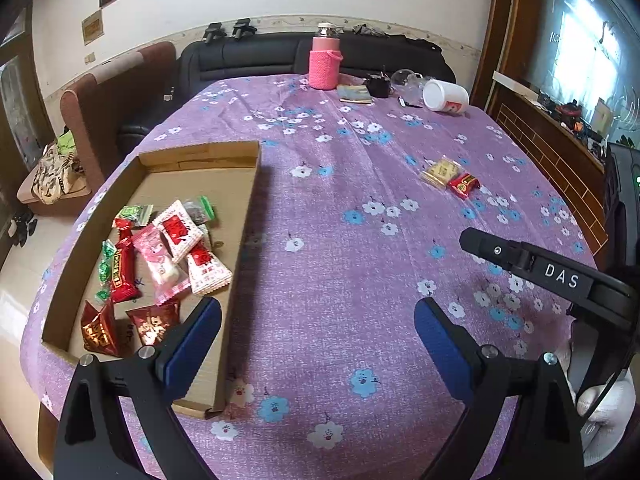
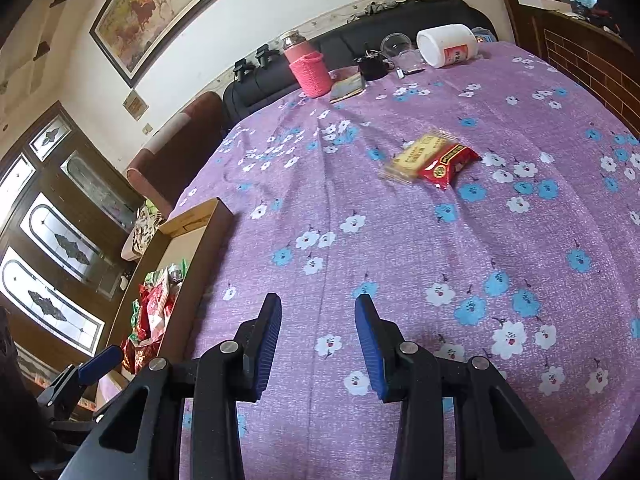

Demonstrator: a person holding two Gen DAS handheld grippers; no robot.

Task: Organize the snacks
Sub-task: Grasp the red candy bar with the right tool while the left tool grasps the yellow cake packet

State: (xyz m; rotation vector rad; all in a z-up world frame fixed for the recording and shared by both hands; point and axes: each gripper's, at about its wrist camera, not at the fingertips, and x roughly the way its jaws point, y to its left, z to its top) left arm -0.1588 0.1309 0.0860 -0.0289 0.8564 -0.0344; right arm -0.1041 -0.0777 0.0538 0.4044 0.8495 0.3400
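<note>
Snacks half sorted on a flowered worktop (image 2: pixel 400 260)

Both grippers, left (image 1: pixel 318 344) and right (image 2: pixel 318 340), hover with jaws apart and empty; two packets (image 2: pixel 432 160) lie outside the cardboard tray (image 1: pixel 240 216).

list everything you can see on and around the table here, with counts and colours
cardboard tray: one, brown, left side of table
wrapped snacks in tray: about ten, red, pink, green, white
yellow snack packet: one, on cloth right of centre
red snack packet: one, touching the yellow one
tablecloth: one, purple with blue and white flowers
pink bottle: one, upright at far edge
white cup: one, lying on its side, far right
black sofa: one, behind table
left gripper: blue fingers, wide open, empty
right gripper: blue fingers, apart, empty
gloved hand: one, white, behind right gripper
</note>
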